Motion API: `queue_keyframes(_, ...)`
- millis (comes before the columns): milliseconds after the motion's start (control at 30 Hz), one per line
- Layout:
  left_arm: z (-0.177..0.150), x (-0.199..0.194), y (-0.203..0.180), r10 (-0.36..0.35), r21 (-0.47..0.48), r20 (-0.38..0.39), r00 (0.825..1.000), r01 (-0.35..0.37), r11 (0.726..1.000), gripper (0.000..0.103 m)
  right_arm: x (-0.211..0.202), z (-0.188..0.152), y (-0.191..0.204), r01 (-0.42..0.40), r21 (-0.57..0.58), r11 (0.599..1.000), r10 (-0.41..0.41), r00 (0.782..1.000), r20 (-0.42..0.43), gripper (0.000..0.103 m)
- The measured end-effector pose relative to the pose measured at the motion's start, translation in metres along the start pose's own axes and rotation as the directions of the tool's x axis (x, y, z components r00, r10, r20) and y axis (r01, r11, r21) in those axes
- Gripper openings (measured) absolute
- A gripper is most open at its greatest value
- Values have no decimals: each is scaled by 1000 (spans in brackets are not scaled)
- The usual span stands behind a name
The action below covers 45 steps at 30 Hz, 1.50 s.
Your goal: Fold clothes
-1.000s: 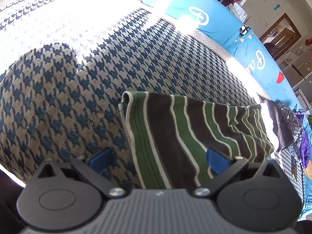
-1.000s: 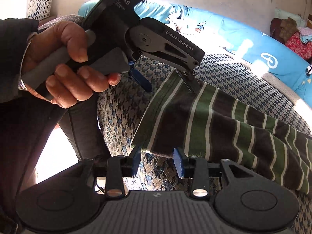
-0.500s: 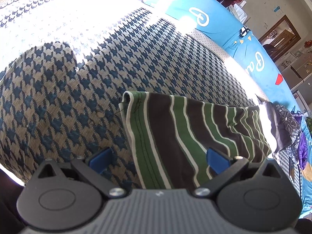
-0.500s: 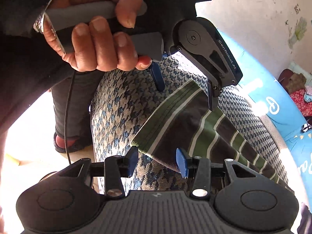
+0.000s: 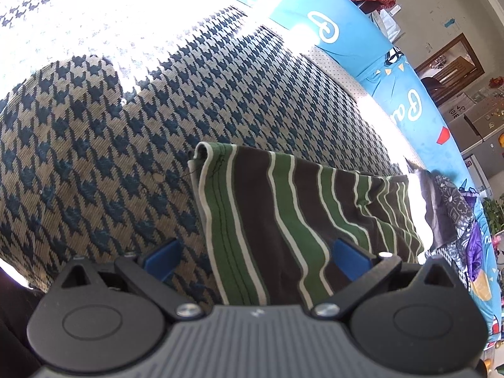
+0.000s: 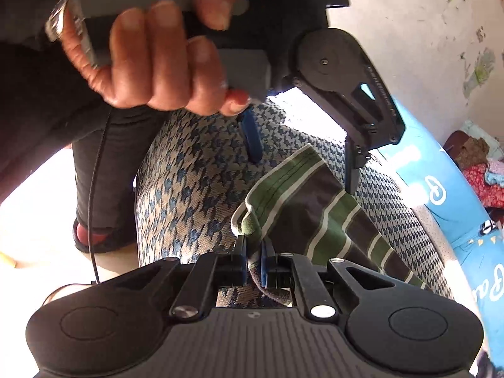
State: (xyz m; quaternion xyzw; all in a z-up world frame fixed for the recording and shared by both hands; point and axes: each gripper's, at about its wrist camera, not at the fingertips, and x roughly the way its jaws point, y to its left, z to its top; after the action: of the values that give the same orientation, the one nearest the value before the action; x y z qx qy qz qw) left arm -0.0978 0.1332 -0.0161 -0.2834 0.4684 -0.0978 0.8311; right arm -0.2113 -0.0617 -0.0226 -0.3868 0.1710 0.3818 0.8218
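The right gripper [image 6: 253, 263] pinches the near corner of the green-and-brown striped cloth [image 6: 315, 217] on the houndstooth cushion [image 6: 189, 195]. The left gripper [image 5: 256, 253] gapes wide over the cloth's hem, seemingly not touching it

A houndstooth cover [image 5: 132, 145] in blue and tan fills most of the left wrist view, washed out by strong sunlight at upper left. A bright blue sheet [image 5: 352, 31] with white lettering runs along the upper right. Beyond it, at far right, stands a wooden door [image 5: 450, 63]. In the right wrist view a stained pale wall [image 6: 425, 31] fills the upper right.
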Motion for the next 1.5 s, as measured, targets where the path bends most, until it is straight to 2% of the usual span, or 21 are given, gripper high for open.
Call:
queue_keyframes(67, 1, 2, -1, -27, -13, -14, 1000, 27, 1000, 103, -4, 3, -17, -12, 114, 993, 10, 1000, 18, 7)
queue_keyframes(133, 1, 3, -2, -47, -28, -25, 999, 47, 999, 103, -9, 4, -38, -50, 256, 965, 41, 998, 40, 7)
queue_keyframes(300, 2, 6, -2, -105, -79, -58, 993, 100, 992, 103, -19, -2, -88, -138, 546, 827, 90, 989, 114, 7)
queue_keyframes(433, 4, 12, -3, -130, -119, -76, 989, 120, 986, 103, -25, -8, -109, -192, 641, 743, 105, 980, 171, 7)
queue_keyframes(500, 7, 17, -6, -136, -133, -79, 987, 125, 983, 103, -26, -9, -111, -207, 650, 731, 114, 977, 182, 7)
queue_keyframes(700, 21, 34, -14, -117, -151, -61, 991, 107, 983, 100, -25, -7, -108, -218, 638, 739, 132, 975, 180, 7)
queue_keyframes(800, 25, 37, -17, -83, -143, -51, 995, 75, 987, 77, -27, -9, -106, -208, 647, 733, 124, 977, 174, 7)
queue_keyframes(833, 26, 38, -18, -72, -141, -46, 996, 65, 988, 56, -27, -10, -106, -201, 647, 736, 120, 979, 167, 7)
queue_keyframes(867, 26, 38, -18, -58, -142, -44, 997, 51, 989, 40, -26, -10, -105, -190, 643, 741, 116, 981, 157, 7)
queue_keyframes(967, 23, 40, -14, -12, -152, -39, 999, 6, 988, 17, -20, -12, -102, -160, 635, 755, 111, 987, 116, 8)
queue_keyframes(1067, 21, 40, -13, 10, -159, -32, 999, -15, 987, 10, -15, -13, -99, -141, 633, 761, 117, 990, 80, 8)
queue_keyframes(1133, 21, 41, -14, 20, -158, -34, 999, -25, 987, 10, -12, -14, -97, -132, 631, 765, 122, 991, 59, 10)
queue_keyframes(1233, 22, 41, -16, 36, -157, -36, 999, -41, 987, 10, -8, -15, -93, -134, 619, 774, 136, 990, 45, 17)
queue_keyframes(1300, 22, 41, -17, 46, -156, -37, 998, -51, 986, 10, -4, -15, -91, -136, 608, 782, 143, 989, 38, 28)
queue_keyframes(1367, 22, 41, -18, 56, -155, -39, 998, -61, 986, 10, -2, -15, -87, -131, 590, 796, 144, 989, 26, 34)
queue_keyframes(1500, 23, 43, -18, 58, -155, -40, 998, -63, 986, 10, 1, -13, -78, -115, 546, 830, 132, 991, 7, 36)
